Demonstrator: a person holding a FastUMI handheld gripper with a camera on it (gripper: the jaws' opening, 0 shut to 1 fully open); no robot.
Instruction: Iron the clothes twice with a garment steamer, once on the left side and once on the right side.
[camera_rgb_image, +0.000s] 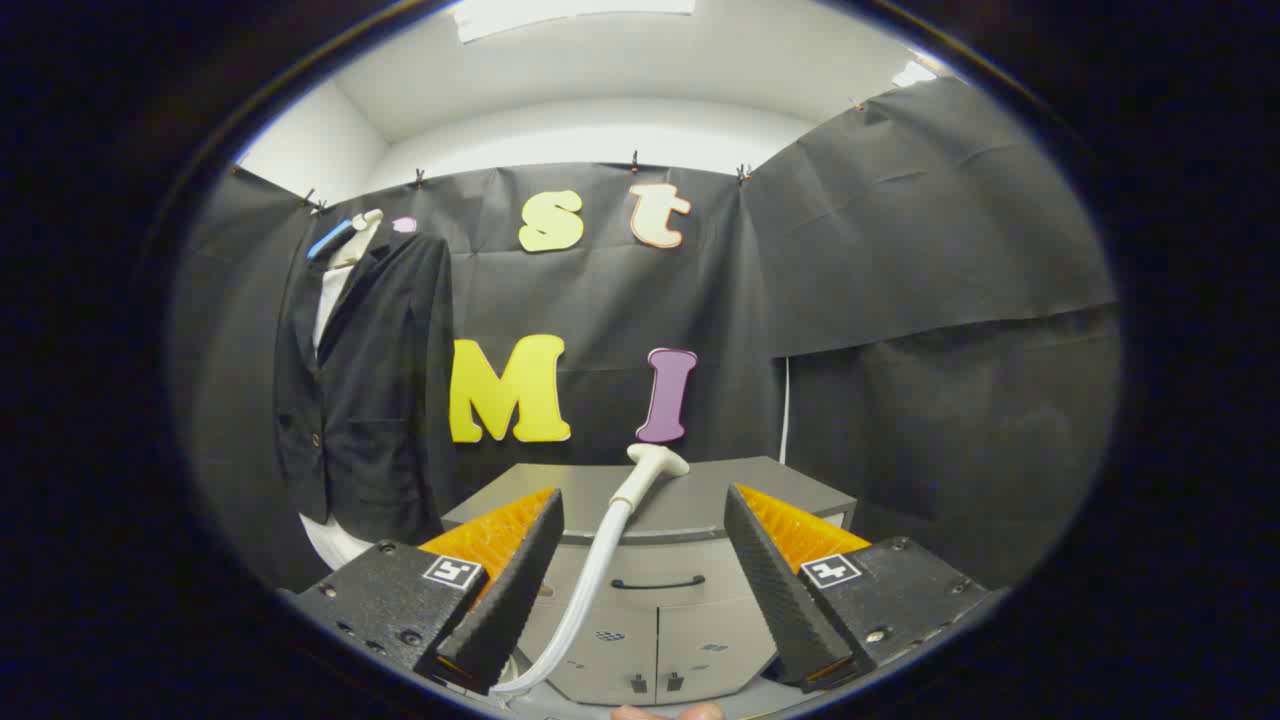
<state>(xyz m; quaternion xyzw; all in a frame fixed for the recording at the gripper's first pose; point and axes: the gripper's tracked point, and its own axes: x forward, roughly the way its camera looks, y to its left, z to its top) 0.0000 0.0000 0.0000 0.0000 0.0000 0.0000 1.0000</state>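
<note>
A dark suit jacket (370, 390) over a white shirt hangs on a mannequin far off to the left of the fingers, against the booth's black wall. The white garment steamer head (655, 465) lies on top of a grey cabinet (700, 510), beyond the fingers. Its pale hose (595, 575) runs down from the head through the gap between the fingers. My gripper (640, 590) is open, its two black fingers with orange sides spread wide and touching nothing. The steamer head is some way ahead of the tips.
The grey cabinet has a drawer with a dark handle (658, 582) and two doors below. A white cord (785, 410) hangs down the wall behind it. A fingertip (665, 712) of a person shows below the gripper.
</note>
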